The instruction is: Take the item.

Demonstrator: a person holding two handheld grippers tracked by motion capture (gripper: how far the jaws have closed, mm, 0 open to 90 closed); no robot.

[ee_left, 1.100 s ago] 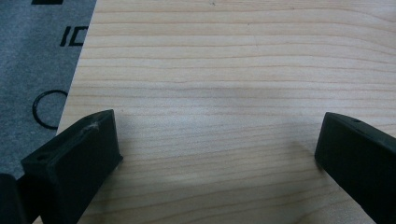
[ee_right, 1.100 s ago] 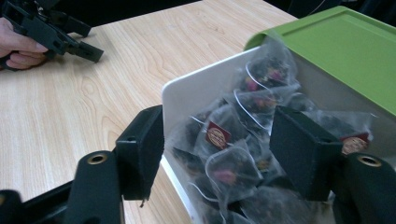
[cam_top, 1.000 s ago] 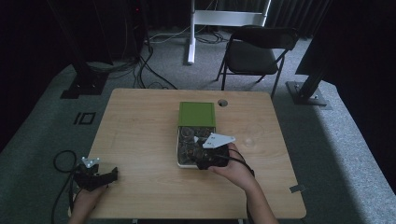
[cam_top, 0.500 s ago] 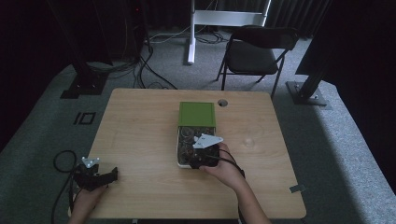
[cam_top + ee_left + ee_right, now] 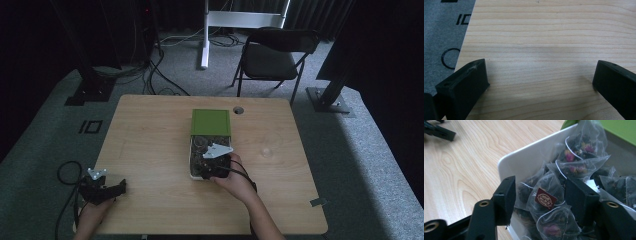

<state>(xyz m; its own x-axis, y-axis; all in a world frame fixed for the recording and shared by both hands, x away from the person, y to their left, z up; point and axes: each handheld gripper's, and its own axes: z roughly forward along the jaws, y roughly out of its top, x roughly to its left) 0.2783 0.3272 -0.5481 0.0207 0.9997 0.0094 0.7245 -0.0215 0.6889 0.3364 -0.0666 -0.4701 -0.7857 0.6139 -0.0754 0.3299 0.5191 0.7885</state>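
We find right gripper [image 5: 539, 195] jaws spread around tea bag [image 5: 546, 197] in white box [image 5: 524, 162], not clamped. Left gripper [image 5: 541, 82] agape, idle. Nothing extracted yet.

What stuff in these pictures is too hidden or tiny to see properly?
- Writing on the red tag of a tea bag: too small and blurred in the right gripper view.
- Bottom of the white box: hidden under the piled tea bags.
- Tea bags in the high view: too small and dark, partly covered by the right gripper.
- Left gripper jaws: tips cut off by the bottom edge in the left gripper view.
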